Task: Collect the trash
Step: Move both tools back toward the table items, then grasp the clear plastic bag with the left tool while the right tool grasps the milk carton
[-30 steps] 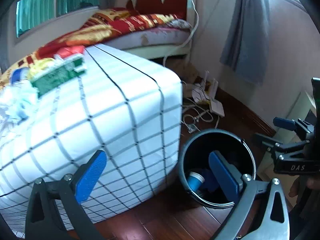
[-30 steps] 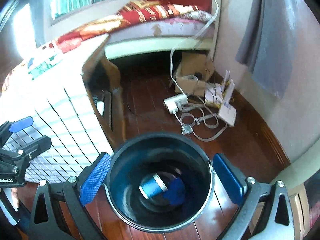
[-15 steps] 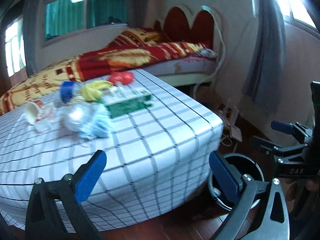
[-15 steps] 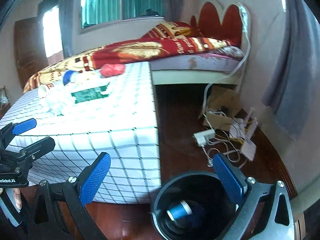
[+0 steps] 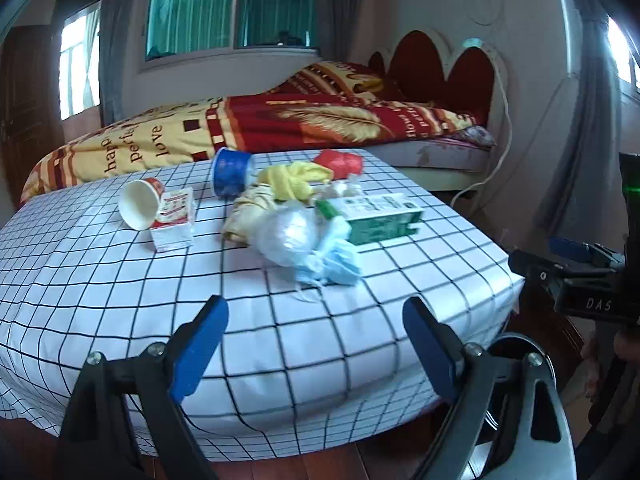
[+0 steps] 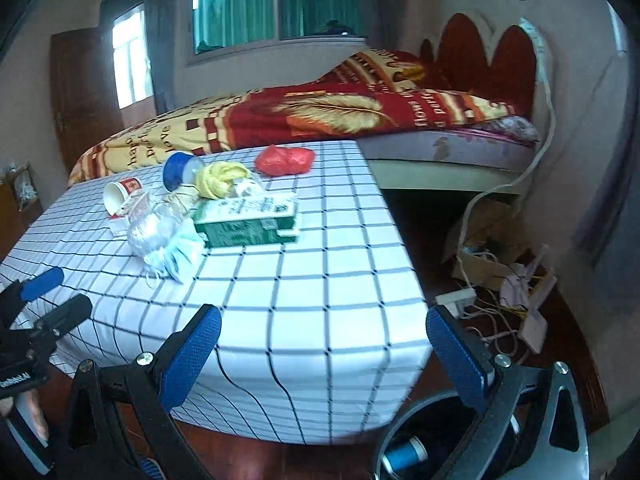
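Trash lies on the checked tablecloth (image 5: 100,280): a paper cup (image 5: 140,203) on its side, a small red-white carton (image 5: 174,220), a blue cup (image 5: 231,172), a yellow rag (image 5: 292,178), a red wad (image 5: 340,162), a green carton (image 5: 380,214), a clear plastic bag (image 5: 288,234) and a blue face mask (image 5: 334,264). My left gripper (image 5: 316,344) is open and empty at the table's near edge. My right gripper (image 6: 320,354) is open and empty at the table's near corner. The dark bin (image 6: 424,440) stands on the floor below it, with a blue cup (image 6: 404,454) inside.
A bed with a red-yellow blanket (image 5: 300,120) stands behind the table. Cables, a power strip (image 6: 456,300) and cardboard (image 6: 480,240) lie on the wooden floor to the right. The bin rim (image 5: 516,344) shows beside the table's right corner.
Both grippers have lifted and tilted up from the bin to face the tabletop. The trash pile has come into full view; the bin has dropped to the lower edge.
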The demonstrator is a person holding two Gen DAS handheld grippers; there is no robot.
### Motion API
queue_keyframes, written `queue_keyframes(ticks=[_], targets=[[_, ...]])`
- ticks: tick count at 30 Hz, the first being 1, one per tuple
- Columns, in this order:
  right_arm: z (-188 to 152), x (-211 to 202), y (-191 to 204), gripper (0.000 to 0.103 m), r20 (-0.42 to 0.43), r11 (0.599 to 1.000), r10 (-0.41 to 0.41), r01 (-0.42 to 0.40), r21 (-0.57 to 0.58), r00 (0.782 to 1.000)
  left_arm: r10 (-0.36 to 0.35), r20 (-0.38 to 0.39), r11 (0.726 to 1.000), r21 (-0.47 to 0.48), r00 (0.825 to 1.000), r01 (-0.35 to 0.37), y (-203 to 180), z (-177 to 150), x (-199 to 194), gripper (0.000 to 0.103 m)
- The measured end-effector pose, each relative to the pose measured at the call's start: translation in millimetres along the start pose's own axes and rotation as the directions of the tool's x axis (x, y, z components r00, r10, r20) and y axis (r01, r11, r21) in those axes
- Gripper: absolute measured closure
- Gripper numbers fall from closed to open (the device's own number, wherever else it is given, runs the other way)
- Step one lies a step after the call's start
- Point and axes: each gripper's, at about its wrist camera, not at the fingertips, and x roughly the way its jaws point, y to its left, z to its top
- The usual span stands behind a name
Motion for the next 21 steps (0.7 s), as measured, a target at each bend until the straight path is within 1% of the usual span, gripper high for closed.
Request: queue_keyframes(ticks=[2, 4, 6, 9, 11, 14, 17, 20, 21], targets=[[9, 12, 7, 0.0, -0.005, 1.0, 0.019, -0.019, -0.02, 1.0, 0.008, 0.005, 1.0, -0.009, 1.0, -0.008, 8, 4, 5, 0.016], [16, 24, 11, 0.0, -0.012, 0.999, 0.027, -0.027, -0.034, 1.0, 0.001, 0.004, 1.0, -0.023, 1.0, -0.001, 15, 10, 14, 0.021], [23, 37, 14, 0.0, -0.023, 0.998, 0.048, -0.049, -0.039, 0.999, -0.004, -0.001, 1.0, -0.031, 1.0, 0.004, 19, 15, 24, 0.024], [32, 55, 17, 0.0, -0.033, 0.997, 0.053, -0.055, -0.049, 0.998, -0.002, 0.004, 0.999, -0.036, 1.0, 0.002, 21, 22, 34, 0.024], [37, 68, 17, 0.0, -0.048, 0.997, 0.047, -0.05, -0.057, 0.998, -0.006, -0.014, 0.999, -0.037, 1.0, 0.006, 22, 27, 49, 0.024], [41, 91, 15, 0.0, -0.08, 0.996, 0.063, -0.067, -0.054, 0.995, -0.013, -0.032, 0.999, -0.041, 0.999, 0.012, 21, 33, 68, 0.024], [45, 114, 17, 0.0, -0.118, 0.994, 0.08, -0.088, -0.065, 0.99, -0.016, -0.049, 0.999, -0.044, 0.999, 0.014, 22, 38, 83, 0.028], [52, 137, 23, 0.0, -0.151, 0.989, 0.113, -0.126, -0.081, 0.982, -0.015, -0.081, 0.999, -0.046, 0.997, 0.011, 24, 42, 101, 0.038], [54, 143, 26, 0.0, -0.161, 0.988, 0.111, -0.127, -0.093, 0.981, -0.02, -0.099, 0.999, -0.046, 0.995, 0.015, 25, 42, 107, 0.045]])
